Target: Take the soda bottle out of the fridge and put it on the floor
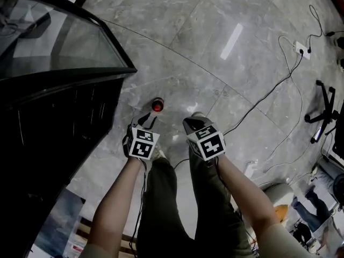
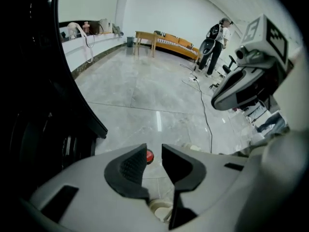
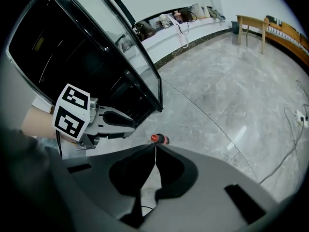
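The soda bottle (image 1: 157, 105) stands upright on the grey marble floor, its red cap towards me, just off the corner of the open black fridge (image 1: 54, 117). My left gripper (image 1: 146, 118) hovers just short of it, open, nothing between the pads; the red cap (image 2: 149, 155) shows through the gap, further off. My right gripper (image 1: 192, 123) hangs to the bottle's right, shut and empty. In the right gripper view the bottle (image 3: 159, 139) sits beyond the closed tips (image 3: 155, 146), with the left gripper (image 3: 137, 123) at its left.
The fridge's glass door (image 1: 59, 42) stands open at the left. Cables and a power strip (image 1: 302, 49) run across the floor at the right, near a chair base (image 1: 322, 112). A person (image 2: 215, 35) stands far off beside a wooden table (image 2: 145, 36).
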